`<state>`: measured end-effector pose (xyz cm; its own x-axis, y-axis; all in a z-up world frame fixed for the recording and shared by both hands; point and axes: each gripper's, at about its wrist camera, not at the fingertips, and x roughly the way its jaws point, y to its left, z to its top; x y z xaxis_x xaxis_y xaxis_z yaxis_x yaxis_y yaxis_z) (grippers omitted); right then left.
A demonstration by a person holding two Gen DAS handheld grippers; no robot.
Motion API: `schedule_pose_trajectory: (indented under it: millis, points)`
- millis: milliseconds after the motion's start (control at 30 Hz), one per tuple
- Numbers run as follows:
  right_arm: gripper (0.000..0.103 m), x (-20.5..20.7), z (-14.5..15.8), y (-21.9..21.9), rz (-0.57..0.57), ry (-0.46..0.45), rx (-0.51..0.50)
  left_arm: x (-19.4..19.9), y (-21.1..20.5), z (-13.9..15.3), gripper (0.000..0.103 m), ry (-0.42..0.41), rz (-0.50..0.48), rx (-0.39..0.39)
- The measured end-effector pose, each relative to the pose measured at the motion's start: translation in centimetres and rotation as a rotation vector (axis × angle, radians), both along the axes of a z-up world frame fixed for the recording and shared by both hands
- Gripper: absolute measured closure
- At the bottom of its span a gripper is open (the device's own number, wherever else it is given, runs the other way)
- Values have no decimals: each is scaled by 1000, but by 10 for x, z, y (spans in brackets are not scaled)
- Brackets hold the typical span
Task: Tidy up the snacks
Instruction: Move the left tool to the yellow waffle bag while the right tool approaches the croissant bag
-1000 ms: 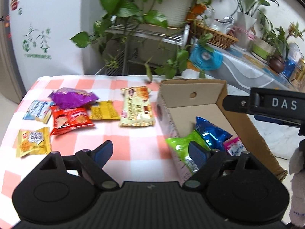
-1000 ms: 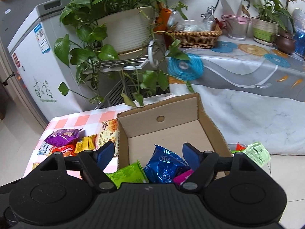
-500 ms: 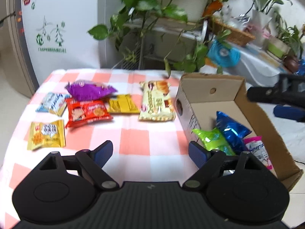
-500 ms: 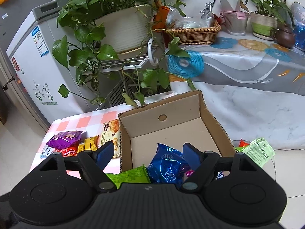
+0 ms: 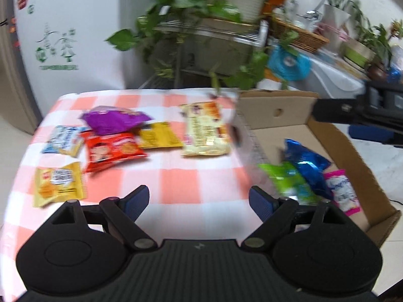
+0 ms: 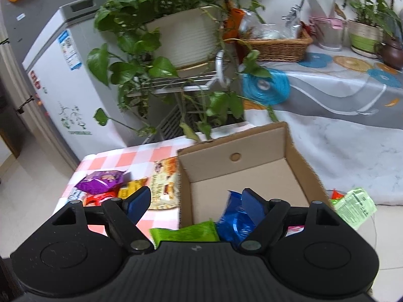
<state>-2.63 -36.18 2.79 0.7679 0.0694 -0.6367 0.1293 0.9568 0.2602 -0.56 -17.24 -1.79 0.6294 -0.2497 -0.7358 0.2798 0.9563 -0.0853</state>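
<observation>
Pink-and-white checked cloth (image 5: 181, 183) is being shown between the spread, empty fingers of the left gripper (image 5: 199, 198), with six snack packets being left ahead of them: purple (image 5: 113, 122), red (image 5: 113, 151), two yellow (image 5: 58, 183) (image 5: 160, 136), pale blue (image 5: 64, 141) and cream (image 5: 205, 130). The open brown cardboard box (image 6: 254, 148) is being faced by the right gripper (image 6: 196, 201), whose fingers are likewise being kept apart and empty, while green (image 6: 186, 231), blue (image 6: 233, 222) and pink (image 5: 340, 191) packets are being held inside the box, close beneath them.

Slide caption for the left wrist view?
Open left gripper faces six snack packets on the checked tablecloth; three lie in the cardboard box.
</observation>
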Motion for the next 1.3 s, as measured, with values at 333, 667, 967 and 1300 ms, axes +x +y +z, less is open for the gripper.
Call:
schedule_pose_trajectory:
  millis: [333,667,967,1300]
  points:
    - [19,11,1,34,162,-33,7,19,79,-4,17,21,104,28]
    - [19,26,-17,52,298,82,189,49,139,-22,17,41,198,53]
    - [19,28,-26,51,214,130,125,82,151,-48,17,70,234,57]
    - [19,51,-25,71,212,62,96,98,153,-71,17,78,258,83]
